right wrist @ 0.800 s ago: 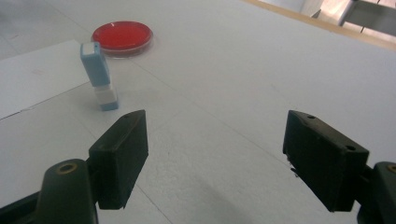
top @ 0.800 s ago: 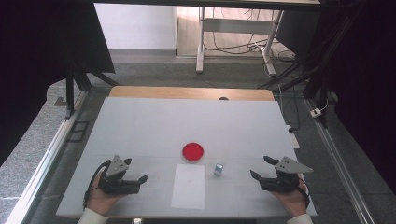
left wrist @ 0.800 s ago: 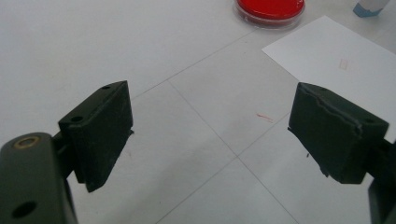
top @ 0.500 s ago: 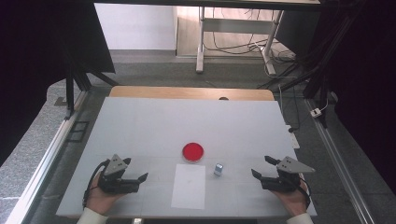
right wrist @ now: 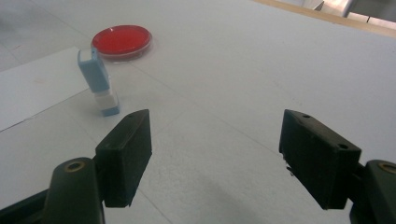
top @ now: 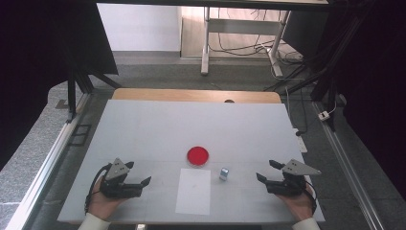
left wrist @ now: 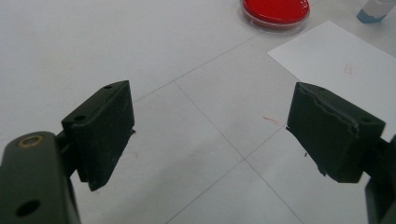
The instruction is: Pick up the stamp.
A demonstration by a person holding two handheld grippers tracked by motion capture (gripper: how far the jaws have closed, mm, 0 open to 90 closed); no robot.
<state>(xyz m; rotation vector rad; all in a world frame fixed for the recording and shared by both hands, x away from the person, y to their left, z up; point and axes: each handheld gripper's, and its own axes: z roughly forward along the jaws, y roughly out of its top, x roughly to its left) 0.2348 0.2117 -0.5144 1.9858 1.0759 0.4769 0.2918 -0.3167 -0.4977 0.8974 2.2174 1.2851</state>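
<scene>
Both tongs wide, empty. Right gripper view: blue-white stamp (right wrist: 99,83) upright; high view: mere speck (top: 223,173).

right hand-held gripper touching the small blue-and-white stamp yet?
Apart. In the right gripper view, the stamp stands upright beyond the open jaws of the right hand-held gripper, with bare table between. The high view shows the same gap.

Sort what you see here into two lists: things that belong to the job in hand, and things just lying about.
Job in hand, judging by nearness to the open grippers:
stamp, upright
paper
red dish
left gripper
right gripper

Lying about:
cables on the floor
plug
frame legs
</scene>
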